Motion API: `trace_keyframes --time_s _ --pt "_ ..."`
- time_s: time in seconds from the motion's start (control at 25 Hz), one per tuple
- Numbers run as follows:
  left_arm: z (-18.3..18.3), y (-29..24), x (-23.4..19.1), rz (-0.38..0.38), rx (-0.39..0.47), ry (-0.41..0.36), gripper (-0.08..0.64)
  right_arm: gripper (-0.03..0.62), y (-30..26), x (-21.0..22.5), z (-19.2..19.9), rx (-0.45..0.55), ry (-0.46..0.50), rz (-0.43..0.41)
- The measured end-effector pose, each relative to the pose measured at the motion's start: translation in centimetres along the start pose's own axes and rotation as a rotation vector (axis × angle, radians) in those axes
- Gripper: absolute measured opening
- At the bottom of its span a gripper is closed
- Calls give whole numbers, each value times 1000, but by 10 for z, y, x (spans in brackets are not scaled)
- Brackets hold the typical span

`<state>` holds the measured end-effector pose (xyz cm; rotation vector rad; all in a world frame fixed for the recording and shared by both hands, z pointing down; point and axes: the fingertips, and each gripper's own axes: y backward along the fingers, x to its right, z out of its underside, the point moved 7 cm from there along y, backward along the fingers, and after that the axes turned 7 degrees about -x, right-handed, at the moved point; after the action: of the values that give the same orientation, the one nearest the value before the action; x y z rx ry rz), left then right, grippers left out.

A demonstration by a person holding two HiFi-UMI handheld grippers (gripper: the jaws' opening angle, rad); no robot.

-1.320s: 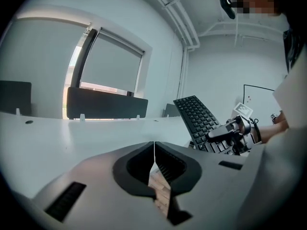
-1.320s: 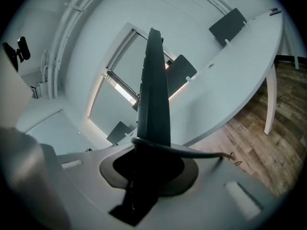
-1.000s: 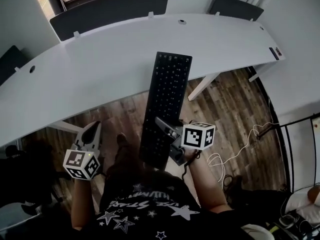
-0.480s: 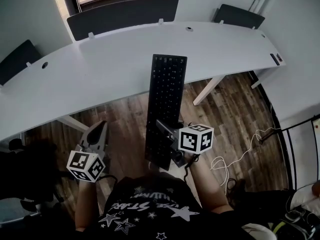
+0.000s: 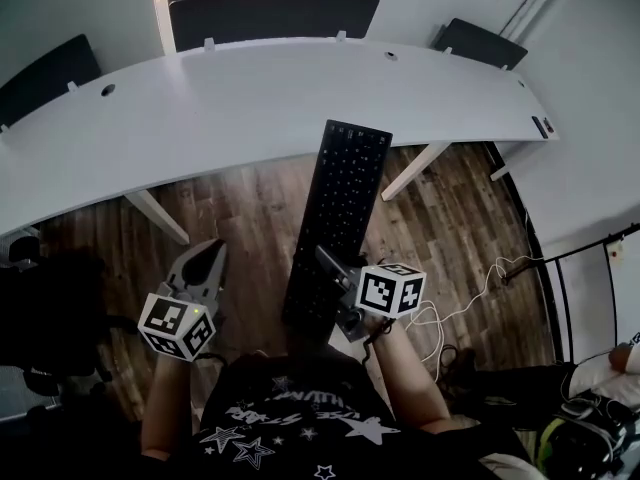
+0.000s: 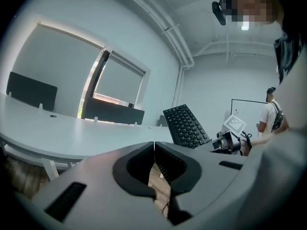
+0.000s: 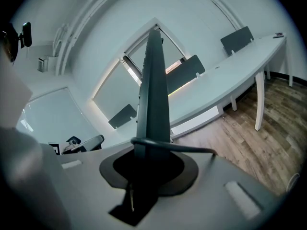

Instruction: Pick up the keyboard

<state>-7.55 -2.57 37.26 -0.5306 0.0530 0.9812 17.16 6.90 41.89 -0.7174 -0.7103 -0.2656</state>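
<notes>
my right gripper (image 5: pixel 330 266) is pinching the keyboard (image 5: pixel 340 208) by its near short end, edge-on btwn the jaws, w/ its cable (image 7: pixel 187 149) looped across them. keyboard's up off the desk (image 5: pixel 250 98), stretching away from me over the floor (image 5: pixel 240 208). its far end prob. hangs just above the desk's front edge. my left gripper (image 5: pixel 207 256) is pressed together, empty, left of the keyboard.

Head view looks steeply down from high above the white desk (image 5: pixel 250 98); both gripper views sit low before that desk, facing it and the window (image 6: pixel 120 80) behind, the right one close along the keyboard (image 7: pixel 153 95); all three share desk and keyboard.
</notes>
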Motion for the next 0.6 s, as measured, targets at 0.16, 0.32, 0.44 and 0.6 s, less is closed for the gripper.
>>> trace_keyframes --time_s 0.16,0.32,0.44,0.6 --pt "0 14 -2 26 -7 -8 14 78 9 -11 14 11 -9 41" --pt "13 30 -1 41 -14 -2 14 78 17 -16 38 10 -24 48" --pt "21 38 4 42 -16 3 14 78 22 -18 49 7 -25 50" --pt "24 49 9 39 -10 -2 14 78 24 -26 55 16 -17 44"
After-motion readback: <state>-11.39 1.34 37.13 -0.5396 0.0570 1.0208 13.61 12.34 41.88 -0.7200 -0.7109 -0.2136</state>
